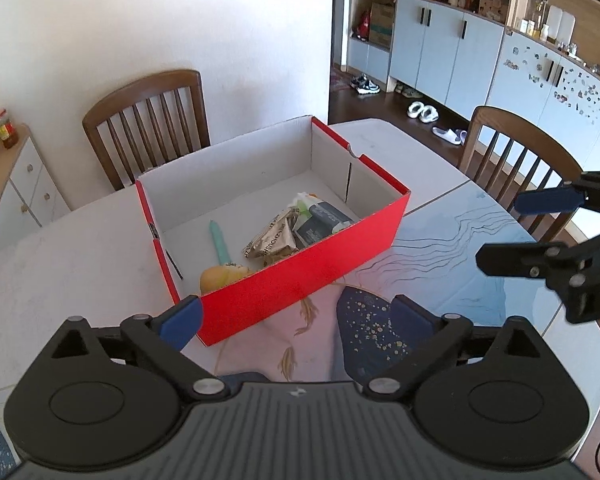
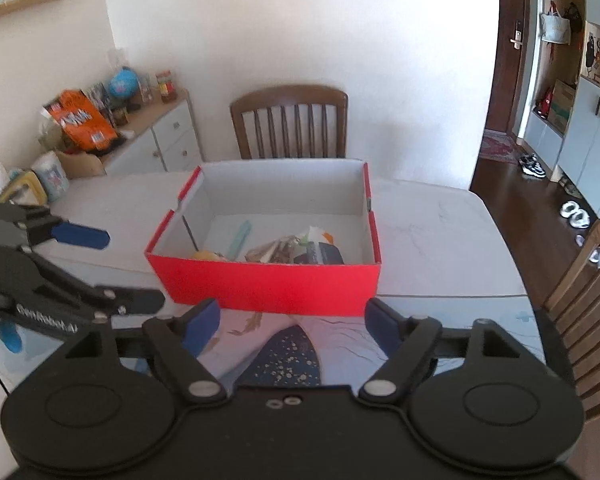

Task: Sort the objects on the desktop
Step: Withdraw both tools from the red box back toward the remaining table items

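While both grippers hang over the near edge of the table, their jaws are spread wide and hold nothing.
Left gripper (image 1: 296, 314) and right gripper (image 2: 294, 322) touch no object; just beyond them the red box (image 2: 268, 286) stands on the table (image 2: 440, 220), and inside it lie a green pen (image 1: 219, 242), a crumpled wrapper (image 1: 270, 240) and a dark packet (image 1: 320, 224).

A home dining room, wooden slat-back chairs (image 1: 148, 120) around a pale table (image 2: 440, 232), pale blue cupboards (image 1: 444, 48) with knick-knacks, shoes (image 1: 422, 112) on dark wood floor, snack-laden sideboard (image 2: 160, 136).
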A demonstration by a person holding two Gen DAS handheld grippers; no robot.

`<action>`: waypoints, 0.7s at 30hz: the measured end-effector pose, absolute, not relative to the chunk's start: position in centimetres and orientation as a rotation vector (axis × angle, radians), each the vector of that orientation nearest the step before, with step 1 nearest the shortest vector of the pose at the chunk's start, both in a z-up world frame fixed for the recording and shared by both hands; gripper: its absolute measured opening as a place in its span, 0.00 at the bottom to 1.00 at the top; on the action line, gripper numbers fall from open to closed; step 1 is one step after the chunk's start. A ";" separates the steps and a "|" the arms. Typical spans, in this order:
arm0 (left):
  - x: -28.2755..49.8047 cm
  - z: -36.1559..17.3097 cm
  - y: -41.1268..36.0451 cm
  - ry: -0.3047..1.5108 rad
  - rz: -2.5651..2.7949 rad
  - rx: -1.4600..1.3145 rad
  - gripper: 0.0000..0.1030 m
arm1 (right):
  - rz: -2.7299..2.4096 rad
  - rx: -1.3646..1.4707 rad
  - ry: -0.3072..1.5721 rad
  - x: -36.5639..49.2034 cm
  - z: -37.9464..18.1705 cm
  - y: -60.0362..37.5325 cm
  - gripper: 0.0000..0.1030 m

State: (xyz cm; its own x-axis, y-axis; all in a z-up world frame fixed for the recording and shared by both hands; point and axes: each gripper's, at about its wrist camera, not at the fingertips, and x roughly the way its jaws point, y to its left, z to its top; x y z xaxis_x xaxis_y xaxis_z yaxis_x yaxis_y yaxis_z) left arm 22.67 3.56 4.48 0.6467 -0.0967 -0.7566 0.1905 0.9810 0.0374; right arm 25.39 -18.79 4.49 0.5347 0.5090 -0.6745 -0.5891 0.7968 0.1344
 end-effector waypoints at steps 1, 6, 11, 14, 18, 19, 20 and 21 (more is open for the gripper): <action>22.2 4.5 3.5 0.848 -0.164 0.114 0.98 | 0.655 -0.108 0.759 25.2 4.5 -19.2 0.82; 20.0 4.5 3.6 0.810 -0.157 0.066 1.00 | 0.643 -0.095 0.760 24.1 4.0 -20.6 0.83; 17.7 4.0 3.5 0.768 -0.128 0.065 1.00 | 0.638 -0.096 0.784 22.8 2.6 -21.5 0.83; 16.4 3.3 3.4 0.758 -0.122 0.060 1.00 | 0.625 -0.104 0.795 21.8 1.5 -21.8 0.83; 14.9 1.9 3.2 0.778 -0.129 0.054 1.00 | 0.613 -0.125 0.794 20.2 0.3 -21.9 0.83; 14.4 1.5 3.2 0.782 -0.127 0.053 1.00 | 0.611 -0.130 0.795 19.9 0.0 -22.0 0.83; 14.1 1.2 3.2 0.787 -0.122 0.054 1.00 | 0.608 -0.135 0.797 19.6 -0.4 -21.9 0.83; 13.7 0.9 3.3 0.792 -0.115 0.053 1.00 | 0.605 -0.135 0.804 19.3 -0.7 -22.0 0.83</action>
